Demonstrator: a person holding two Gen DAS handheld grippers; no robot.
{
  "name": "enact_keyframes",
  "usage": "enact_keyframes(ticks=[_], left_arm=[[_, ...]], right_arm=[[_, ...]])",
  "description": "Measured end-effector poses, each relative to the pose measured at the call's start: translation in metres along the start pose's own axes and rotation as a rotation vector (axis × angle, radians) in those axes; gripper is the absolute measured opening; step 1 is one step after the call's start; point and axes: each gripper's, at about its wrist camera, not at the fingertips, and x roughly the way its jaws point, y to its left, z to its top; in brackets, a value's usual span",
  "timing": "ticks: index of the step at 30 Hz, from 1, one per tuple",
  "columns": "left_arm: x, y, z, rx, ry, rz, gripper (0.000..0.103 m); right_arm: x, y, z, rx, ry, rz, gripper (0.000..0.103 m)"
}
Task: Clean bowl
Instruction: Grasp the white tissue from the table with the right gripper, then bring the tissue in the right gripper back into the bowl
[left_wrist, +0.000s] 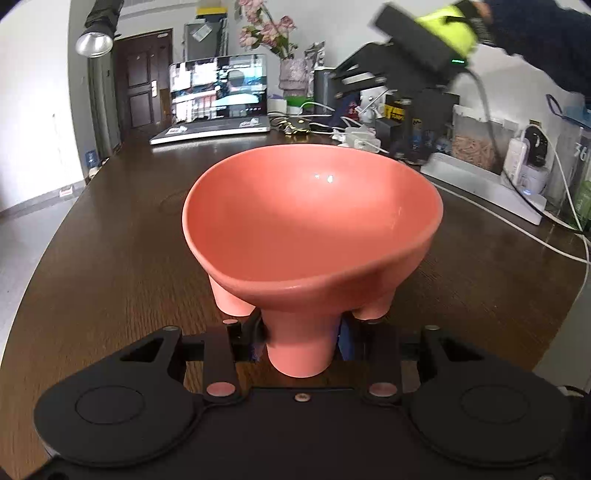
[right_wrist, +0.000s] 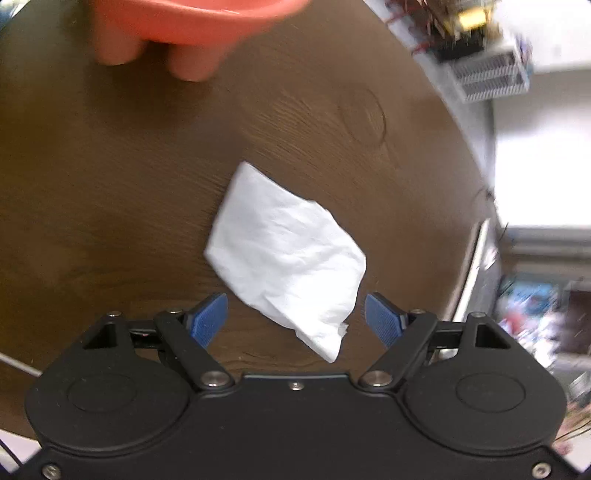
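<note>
Coral-pink ceramic makes up the one bowl (left_wrist: 312, 218), which stands on three stubby legs; in the left wrist view it fills the centre above the dark wooden worktop (left_wrist: 110, 258). One white tissue (right_wrist: 288, 254) lies flat on that worktop, with the bowl blurred at 11 o'clock from it in the right wrist view. There are two grippers. The left hand-held gripper (left_wrist: 301, 336) is clenched on the bowl's nearest leg, its black fingers pressing both sides of the leg, and it points gently downward with the bowl tilted a little toward the right. The right hand-held gripper (right_wrist: 295, 321) is released, its two blue pads (right_wrist: 208, 319) spread wide on either side of the tissue's near corner and clear of it; it points steeply down at the worktop. One laptop (left_wrist: 218, 99) sits at 11 o'clock beyond the bowl.
</note>
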Motion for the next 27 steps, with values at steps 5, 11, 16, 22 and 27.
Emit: enact_keyframes(ticks=[5,11,16,22,27], left_arm=[[0.003,0.004,-0.006,-0.006,-0.049,-0.012,0.038],[0.000,0.001,-0.004,0.015,-0.051,0.008,0.039],[0.004,-0.001,0.005,0.007,-0.009,0.031,0.039],[0.010,0.002,0.016,-0.026,0.048,0.062,0.040],[0.010,0.003,0.018,-0.019,0.062,0.064,0.038]], right_arm=[[0.028,-0.027,-0.003,0.107,0.043,0.062,0.082],[0.037,-0.037,-0.016,0.263,-0.003,0.130,0.003],[0.022,-0.016,-0.014,0.211,-0.049,0.080,0.002],[-0.052,0.020,0.004,0.037,-0.164,-0.029,0.002],[-0.122,0.051,0.032,-0.146,-0.265,-0.106,0.002]])
